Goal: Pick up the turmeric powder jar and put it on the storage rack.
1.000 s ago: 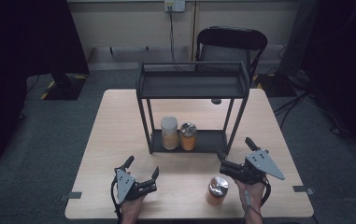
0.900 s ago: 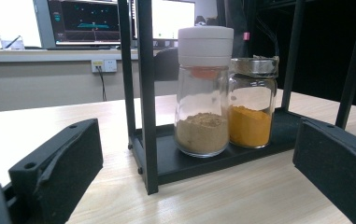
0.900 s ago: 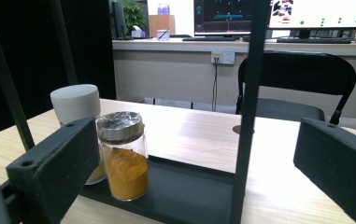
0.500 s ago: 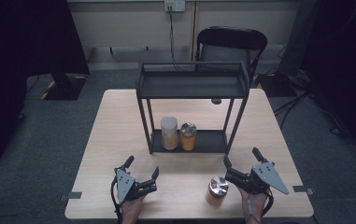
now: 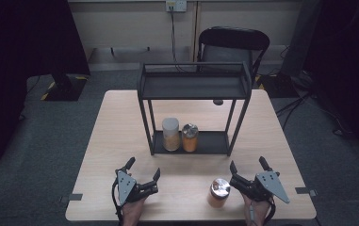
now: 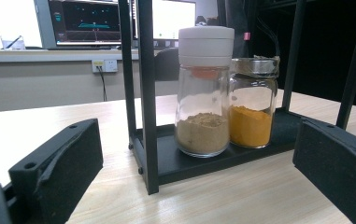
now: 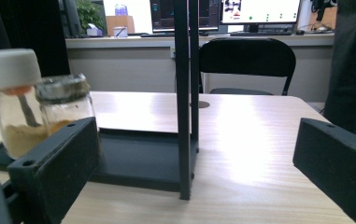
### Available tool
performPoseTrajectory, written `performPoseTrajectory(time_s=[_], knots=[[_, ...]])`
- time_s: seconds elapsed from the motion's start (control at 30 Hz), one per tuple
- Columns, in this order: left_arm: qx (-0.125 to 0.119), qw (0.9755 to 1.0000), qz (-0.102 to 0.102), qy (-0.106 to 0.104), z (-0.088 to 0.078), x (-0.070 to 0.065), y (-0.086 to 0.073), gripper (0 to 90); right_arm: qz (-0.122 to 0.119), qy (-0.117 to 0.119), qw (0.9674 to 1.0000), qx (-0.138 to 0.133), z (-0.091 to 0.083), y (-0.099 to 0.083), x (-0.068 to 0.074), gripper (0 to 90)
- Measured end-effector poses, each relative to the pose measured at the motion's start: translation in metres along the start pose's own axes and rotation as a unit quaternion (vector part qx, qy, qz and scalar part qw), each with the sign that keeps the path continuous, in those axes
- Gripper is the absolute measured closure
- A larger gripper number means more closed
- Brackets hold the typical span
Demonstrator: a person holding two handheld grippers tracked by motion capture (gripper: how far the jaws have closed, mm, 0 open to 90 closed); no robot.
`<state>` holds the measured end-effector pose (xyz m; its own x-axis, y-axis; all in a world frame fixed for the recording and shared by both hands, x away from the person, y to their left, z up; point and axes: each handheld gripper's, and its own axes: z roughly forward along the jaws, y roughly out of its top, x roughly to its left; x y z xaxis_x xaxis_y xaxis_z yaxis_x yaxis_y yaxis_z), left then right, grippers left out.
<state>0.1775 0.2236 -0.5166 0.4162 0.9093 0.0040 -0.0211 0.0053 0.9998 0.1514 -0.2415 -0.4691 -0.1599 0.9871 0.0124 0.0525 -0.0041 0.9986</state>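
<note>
The right gripper (image 5: 246, 171) is sitting at the near edge of the table (image 5: 120, 127), jaws spread wide and holding nothing — the right gripper view is showing bare tabletop between them. The loose jar (image 5: 219, 192), filled with orange powder and capped with a silver lid, is standing upright on the table just to that gripper's left, close beside its jaws but not between them. That is the relation the next move seems to turn on: the jar is lying off to the side of the gripper rather than ahead of it, so the jaws would likely need to swing left to face it.

The left gripper (image 5: 143, 175) is resting well apart from the jar, equally open and empty, so the right hand is clearly the nearer one. Farther back, the black shelf (image 5: 193, 87) is already carrying two jars on its lower tier — a white-capped jar (image 5: 170, 133) and an orange-filled jar (image 5: 190, 137), standing side by side, with open room to their right.
</note>
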Motion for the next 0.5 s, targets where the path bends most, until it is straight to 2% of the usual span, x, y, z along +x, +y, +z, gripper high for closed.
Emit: performPoseTrajectory(time_s=[0.17,0.27,0.33,0.5], knots=[[0.000,1.0000,-0.001,0.000,0.000,0.000,0.000,1.0,-0.001,-0.005,1.0000,0.002,0.004,-0.012,0.000,0.3],[0.000,1.0000,0.000,0.000,0.000,0.000,0.000,1.0,0.008,-0.008,0.9999,-0.012,0.004,-0.019,-0.001,0.4],[0.000,1.0000,0.000,0.000,0.000,0.000,0.000,1.0,0.002,-0.018,0.9997,-0.016,0.004,-0.021,0.001,0.5],[0.000,1.0000,0.000,0.000,0.000,0.000,0.000,1.0,0.004,-0.025,0.9996,-0.011,0.005,-0.024,0.000,0.5]])
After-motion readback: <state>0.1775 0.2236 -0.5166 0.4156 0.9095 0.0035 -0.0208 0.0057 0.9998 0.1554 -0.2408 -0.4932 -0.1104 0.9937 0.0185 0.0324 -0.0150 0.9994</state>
